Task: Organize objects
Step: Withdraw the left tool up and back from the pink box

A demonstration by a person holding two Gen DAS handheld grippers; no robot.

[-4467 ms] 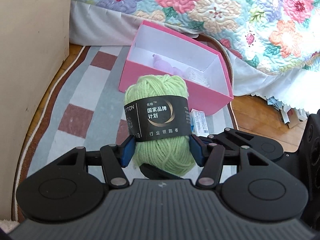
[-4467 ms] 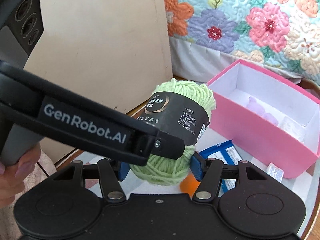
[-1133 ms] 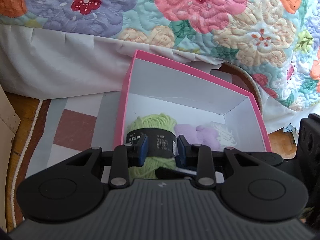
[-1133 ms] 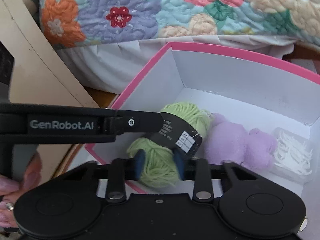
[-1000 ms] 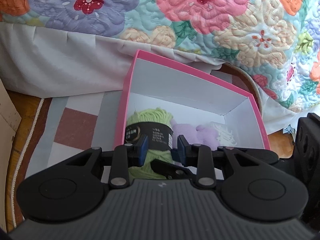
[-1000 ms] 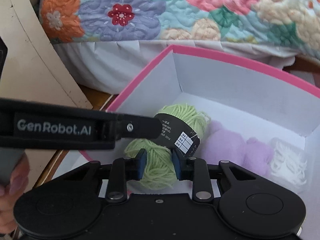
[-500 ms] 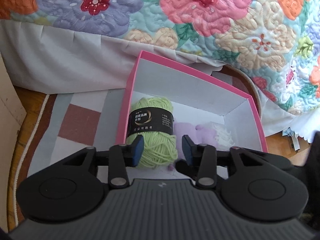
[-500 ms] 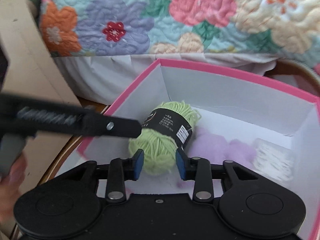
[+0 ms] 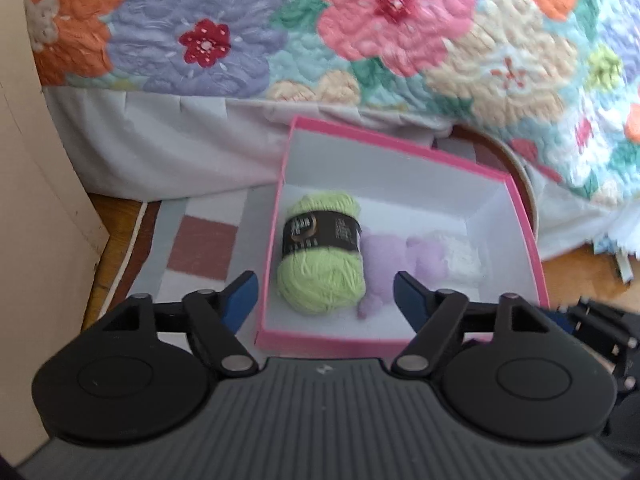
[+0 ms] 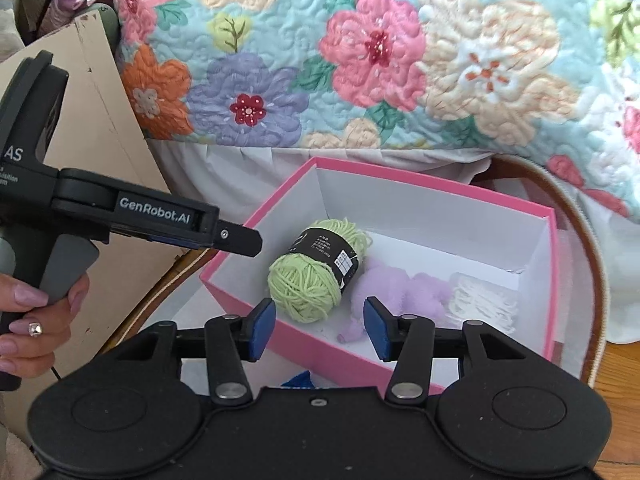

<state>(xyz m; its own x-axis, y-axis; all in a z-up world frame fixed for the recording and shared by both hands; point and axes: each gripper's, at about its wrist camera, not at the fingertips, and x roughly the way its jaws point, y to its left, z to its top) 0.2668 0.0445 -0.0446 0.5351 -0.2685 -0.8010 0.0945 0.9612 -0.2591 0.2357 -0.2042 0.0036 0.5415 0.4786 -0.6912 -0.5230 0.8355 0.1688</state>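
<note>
A green yarn ball with a black label (image 9: 322, 252) (image 10: 316, 270) lies free in the left end of the pink box (image 9: 400, 342) (image 10: 352, 356). Beside it in the box are a purple plush toy (image 9: 404, 250) (image 10: 394, 292) and a clear pack of white bits (image 9: 464, 256) (image 10: 482, 300). My left gripper (image 9: 325, 294) is open and empty, above the box's near wall. My right gripper (image 10: 319, 330) is open and empty, just short of the box. The left gripper also shows from the side in the right wrist view (image 10: 240, 242).
The box stands on a striped rug (image 9: 202, 248) on a wood floor. A bed with a floral quilt (image 9: 360, 48) and white skirt rises behind the box. A beige cabinet panel (image 9: 28, 200) stands at the left. A blue packet (image 10: 298, 380) peeks out before the box.
Both grippers carried the yarn ball into the box, opened and let go. They have drawn back and up, and the ball now lies free in the box.
</note>
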